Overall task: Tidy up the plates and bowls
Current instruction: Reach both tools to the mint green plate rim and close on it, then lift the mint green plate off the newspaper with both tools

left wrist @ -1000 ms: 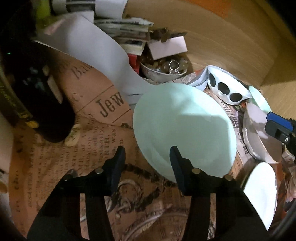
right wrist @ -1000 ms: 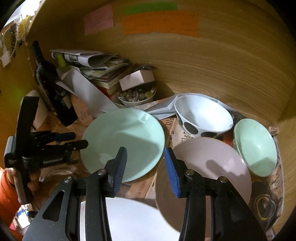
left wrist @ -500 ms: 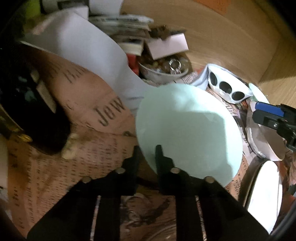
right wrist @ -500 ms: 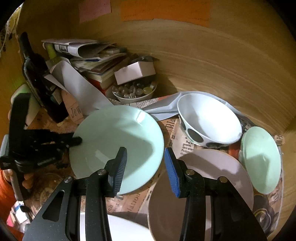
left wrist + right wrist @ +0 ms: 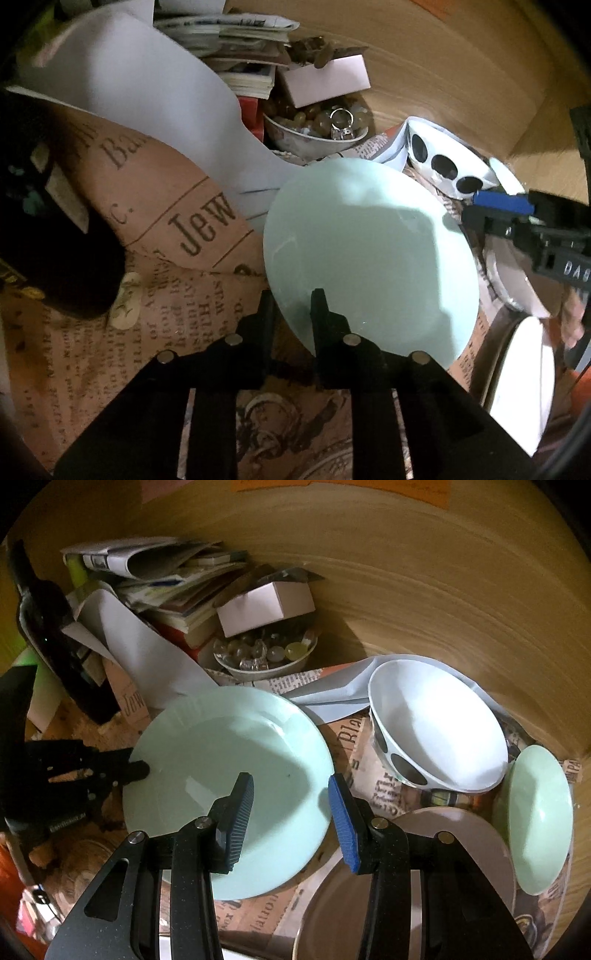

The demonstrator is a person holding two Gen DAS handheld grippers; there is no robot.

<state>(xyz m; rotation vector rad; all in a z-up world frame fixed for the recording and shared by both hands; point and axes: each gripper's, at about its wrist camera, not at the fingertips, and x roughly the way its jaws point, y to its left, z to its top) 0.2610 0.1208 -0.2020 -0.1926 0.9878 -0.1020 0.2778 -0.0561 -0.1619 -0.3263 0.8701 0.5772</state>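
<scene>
A mint-green plate (image 5: pixel 369 251) lies on newspaper. My left gripper (image 5: pixel 291 306) has the plate's near rim between its black fingers; the jaws are opening a little, pads still on the rim. In the right wrist view the same plate (image 5: pixel 229 775) has the left gripper (image 5: pixel 136 768) at its left edge. My right gripper (image 5: pixel 291 812) is open just above the plate's right edge, one blue pad over the plate and the other past the rim. A white bowl with black dots (image 5: pixel 436 723), a small mint bowl (image 5: pixel 539 819) and a beige plate (image 5: pixel 424 867) sit to the right.
A dark bottle (image 5: pixel 48 627) stands at the left. Behind the plate are a stack of papers and books (image 5: pixel 166 576), a white box (image 5: pixel 266 605) and a small bowl of glass beads (image 5: pixel 266 653). A wooden wall curves behind. A white plate (image 5: pixel 521 384) lies near the front.
My left gripper's jaws came together from wide apart onto the mint plate's rim. The right gripper moved closer and leftward over the plate's right edge, still open.
</scene>
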